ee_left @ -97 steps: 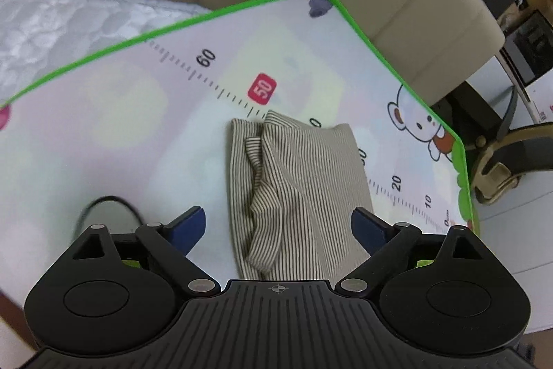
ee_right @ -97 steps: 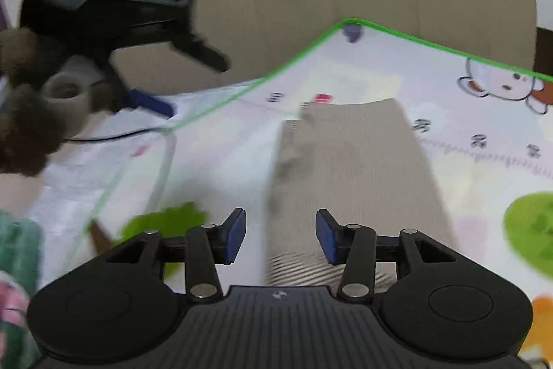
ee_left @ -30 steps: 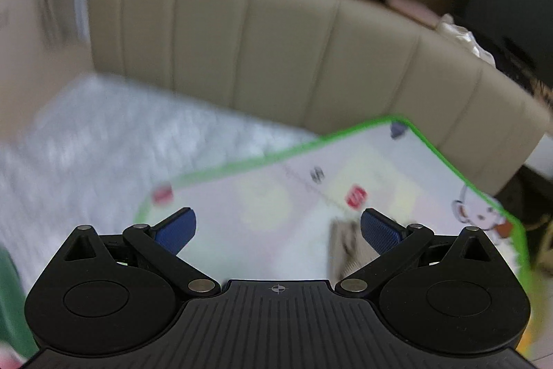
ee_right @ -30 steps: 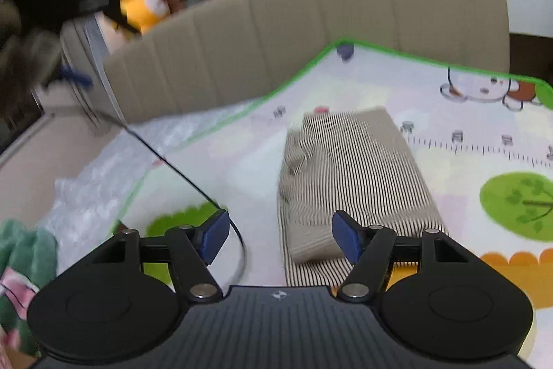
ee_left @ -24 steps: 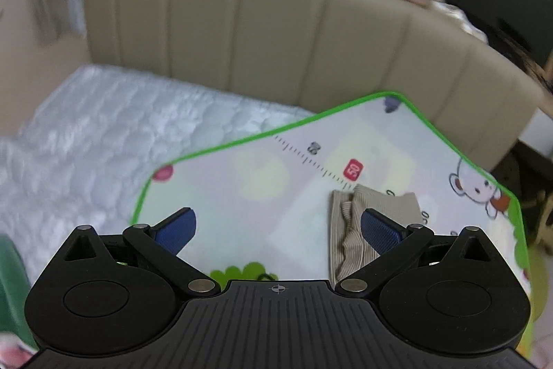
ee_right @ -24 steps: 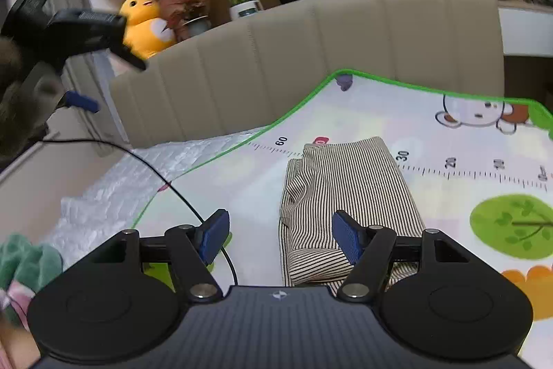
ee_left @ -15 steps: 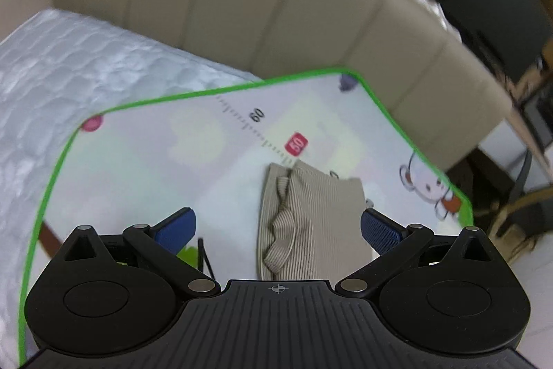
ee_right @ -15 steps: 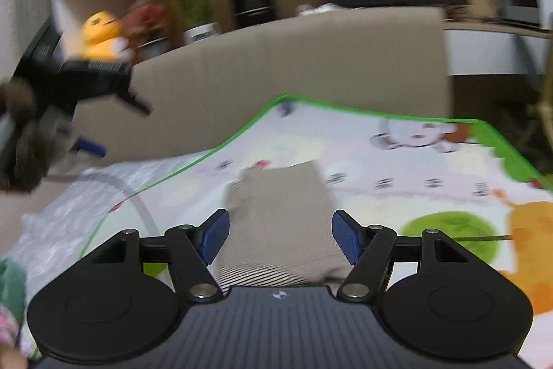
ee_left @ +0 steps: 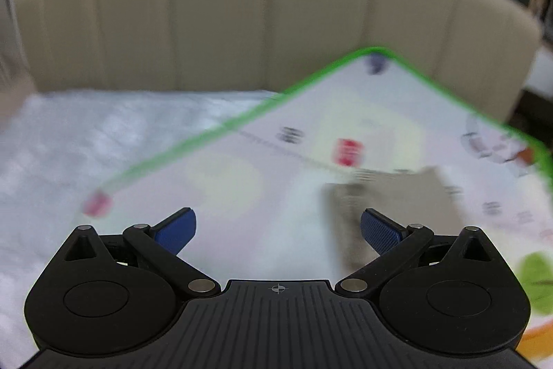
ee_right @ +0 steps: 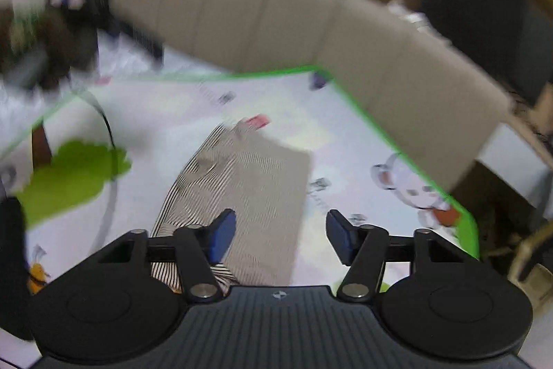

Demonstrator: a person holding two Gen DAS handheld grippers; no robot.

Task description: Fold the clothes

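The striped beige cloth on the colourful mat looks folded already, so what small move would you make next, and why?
Probably lift both grippers clear and back away. The striped beige folded cloth lies as a compact rectangle on the green-edged play mat. The right gripper and left gripper are both open and hold nothing. The frames are blurred, so I can't rule out a loose edge needing a tidy.

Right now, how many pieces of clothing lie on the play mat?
1. A striped folded garment lies on the play mat, below the red mark, in front of the right gripper. Others may lie outside both blurred views.
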